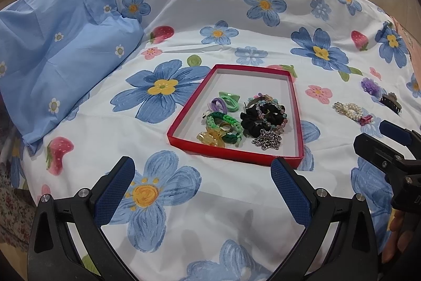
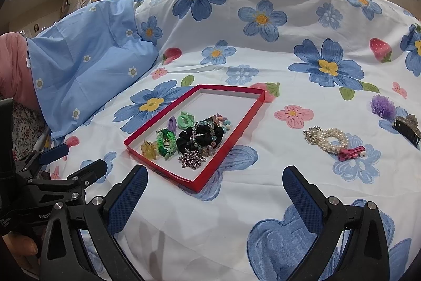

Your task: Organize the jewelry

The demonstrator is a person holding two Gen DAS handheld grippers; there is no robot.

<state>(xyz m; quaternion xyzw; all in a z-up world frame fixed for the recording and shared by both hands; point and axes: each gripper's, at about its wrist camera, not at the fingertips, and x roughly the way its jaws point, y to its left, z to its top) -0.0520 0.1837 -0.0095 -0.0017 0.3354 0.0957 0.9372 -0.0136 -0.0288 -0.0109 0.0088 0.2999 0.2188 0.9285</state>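
From the left wrist view, the left gripper (image 1: 202, 173) is spread wide and holds nothing, its blue cross-hatched pads (image 1: 290, 192) hovering over the flowered bedsheet (image 1: 236, 215) just short of the near rim of the shallow red tray (image 1: 231, 150). Inside the tray lie a black fabric scrunchie (image 1: 251, 120), a braided green band (image 1: 231, 123), a pale green hair tie (image 1: 229, 100), a translucent yellow clip (image 1: 210, 137), a star-shaped metal chain (image 1: 267, 140) and a glass bead bracelet (image 1: 276, 109). From the right wrist view, the right gripper (image 2: 214, 179) is likewise wide apart and empty above the cloth. Loose on the sheet to the right of the tray sit a pearl bracelet (image 2: 330, 140), touching a pink hair clip (image 2: 351, 152), with a frilly purple flower (image 2: 382, 103) and a dark claw clip (image 2: 406, 127) farther right.
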